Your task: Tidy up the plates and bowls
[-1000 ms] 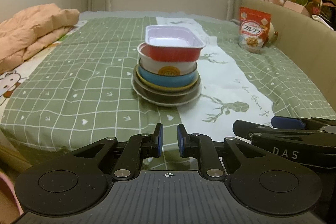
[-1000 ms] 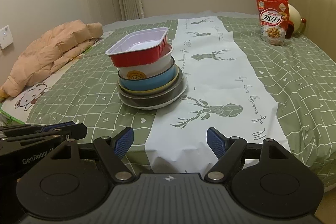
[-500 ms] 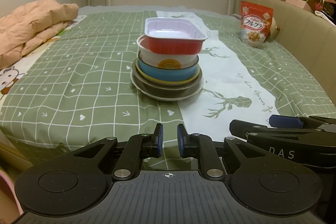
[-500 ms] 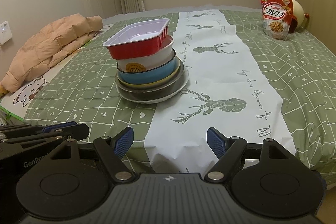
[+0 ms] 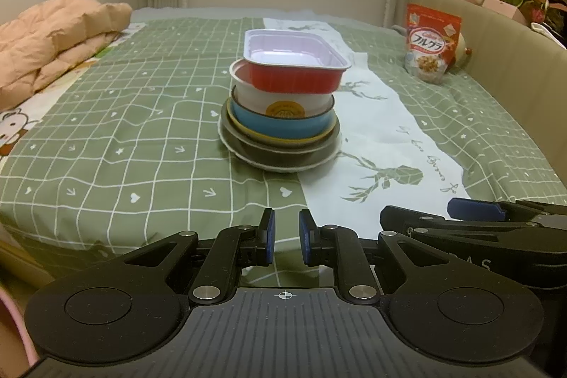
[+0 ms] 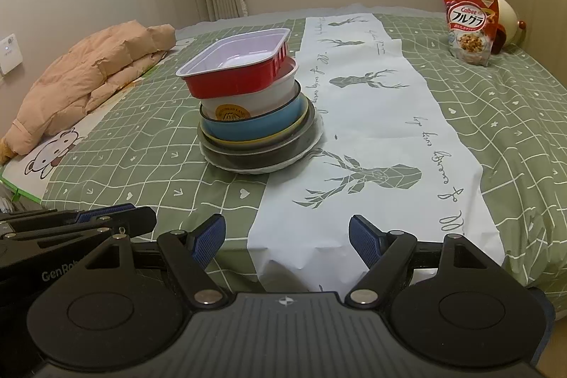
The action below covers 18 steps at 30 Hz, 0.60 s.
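A stack of dishes stands on the bed with the green checked cover (image 5: 106, 137), at the edge of a white paper strip printed with deer (image 6: 372, 116). From the bottom up: a white plate (image 5: 280, 165), a dark round pan (image 5: 283, 153), a yellow plate (image 5: 280, 140), a blue bowl (image 5: 283, 126), a white bowl with a gold label (image 5: 285, 101) and — tilted on top — a red rectangular foil tray with a pale lining (image 5: 294, 62).

The left hand-held gripper (image 5: 285, 241) hangs near the bed's front edge, its blue pads nearly pressed together with a narrow gap, pinching nothing. The right hand-held gripper (image 6: 287, 241) — just beside it — is spread wide and empty. Both are well apart from the stack.

A red cereal bag (image 6: 467, 20) stands far right; a peach quilted jacket (image 5: 53, 34) lies left.
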Each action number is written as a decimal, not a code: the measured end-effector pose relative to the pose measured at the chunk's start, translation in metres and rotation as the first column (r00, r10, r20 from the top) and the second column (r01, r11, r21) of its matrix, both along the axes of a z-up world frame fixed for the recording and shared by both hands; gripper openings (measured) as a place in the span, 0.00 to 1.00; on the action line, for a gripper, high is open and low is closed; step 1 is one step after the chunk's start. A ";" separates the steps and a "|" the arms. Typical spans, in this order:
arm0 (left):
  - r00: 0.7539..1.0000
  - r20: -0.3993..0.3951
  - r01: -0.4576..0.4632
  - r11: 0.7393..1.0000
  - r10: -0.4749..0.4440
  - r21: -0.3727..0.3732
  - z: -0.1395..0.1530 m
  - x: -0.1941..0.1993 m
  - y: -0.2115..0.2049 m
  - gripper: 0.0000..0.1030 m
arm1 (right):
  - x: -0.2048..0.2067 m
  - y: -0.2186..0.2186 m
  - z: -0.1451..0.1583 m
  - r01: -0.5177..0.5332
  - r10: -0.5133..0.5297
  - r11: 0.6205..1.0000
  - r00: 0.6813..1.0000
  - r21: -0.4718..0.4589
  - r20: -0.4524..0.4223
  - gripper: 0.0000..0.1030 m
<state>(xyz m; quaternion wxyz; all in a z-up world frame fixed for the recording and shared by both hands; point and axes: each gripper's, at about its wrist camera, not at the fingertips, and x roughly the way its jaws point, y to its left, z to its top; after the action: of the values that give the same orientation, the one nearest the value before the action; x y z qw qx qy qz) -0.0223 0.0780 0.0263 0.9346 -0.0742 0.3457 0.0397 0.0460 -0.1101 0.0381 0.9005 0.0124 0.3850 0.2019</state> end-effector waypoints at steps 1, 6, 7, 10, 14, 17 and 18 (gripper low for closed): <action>1.000 0.001 -0.001 1.000 0.001 -0.001 0.000 0.000 0.000 0.18 | 0.000 0.000 0.000 0.000 0.000 1.000 1.000 0.001 0.002 0.75; 1.000 0.002 0.000 1.000 0.000 -0.004 0.000 0.000 0.001 0.18 | 0.001 -0.001 0.001 0.001 -0.001 1.000 1.000 0.003 0.007 0.75; 1.000 0.001 -0.001 1.000 0.001 -0.003 0.000 0.000 0.001 0.18 | 0.001 -0.001 0.001 0.001 -0.001 1.000 1.000 0.002 0.006 0.75; 1.000 0.005 0.000 1.000 0.000 -0.006 0.001 0.000 0.001 0.18 | 0.001 -0.001 0.001 -0.001 0.001 1.000 1.000 0.001 0.005 0.75; 1.000 0.006 0.000 1.000 0.000 -0.005 0.002 -0.001 0.000 0.18 | 0.001 0.001 0.001 -0.004 0.004 1.000 1.000 0.001 0.004 0.75; 1.000 0.006 -0.001 1.000 0.001 -0.006 0.002 -0.001 0.000 0.18 | 0.002 0.002 0.001 -0.007 0.007 1.000 1.000 0.000 0.004 0.75; 1.000 0.006 0.000 1.000 0.000 -0.006 0.002 -0.001 0.000 0.18 | 0.002 0.002 0.001 -0.007 0.007 1.000 1.000 0.000 0.004 0.75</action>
<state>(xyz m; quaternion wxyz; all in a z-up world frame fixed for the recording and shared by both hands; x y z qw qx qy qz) -0.0229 0.0778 0.0281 0.9354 -0.0770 0.3428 0.0386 0.0478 -0.1082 0.0390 0.9006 0.0107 0.3830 0.2051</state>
